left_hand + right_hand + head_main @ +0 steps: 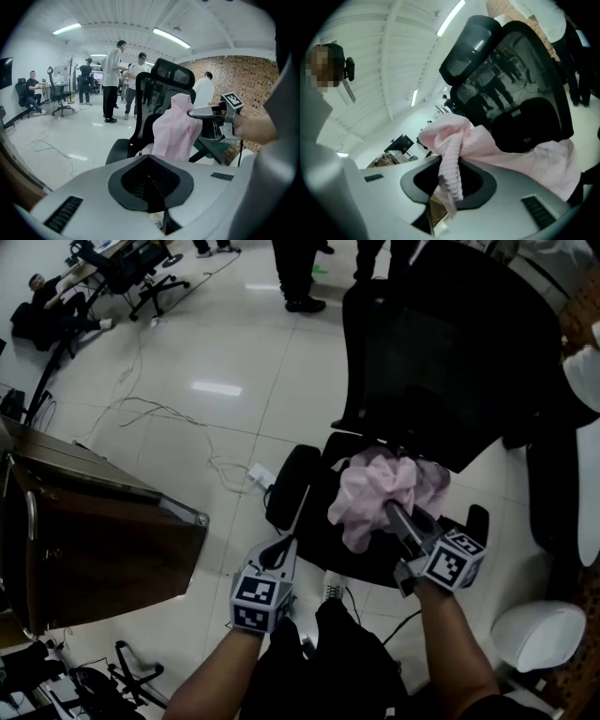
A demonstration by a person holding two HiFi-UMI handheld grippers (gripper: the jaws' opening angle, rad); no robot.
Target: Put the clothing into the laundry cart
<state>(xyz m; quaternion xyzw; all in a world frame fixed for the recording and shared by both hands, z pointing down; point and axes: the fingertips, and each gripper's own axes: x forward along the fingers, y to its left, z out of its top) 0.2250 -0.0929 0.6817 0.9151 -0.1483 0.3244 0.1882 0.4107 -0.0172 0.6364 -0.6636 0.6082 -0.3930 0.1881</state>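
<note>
We see a black office chair (pixel 431 352) with a curved mesh back and a padded seat standing on glossy white floor tiles (pixel 225 352). Left of it, well apart, stands the brown laundry cart (pixel 103 549), box-shaped with smooth dark walls and a metal rim. The pink clothing (pixel 375 488), soft and crumpled with a ribbed edge, hangs bunched above the chair seat, not in the cart. The right gripper (pixel 392 510) is clamped on it, a ribbed fold pinched between its jaws. The left gripper (pixel 291 542) hangs near the seat's front edge, jaws together with nothing between them, touching no cloth.
</note>
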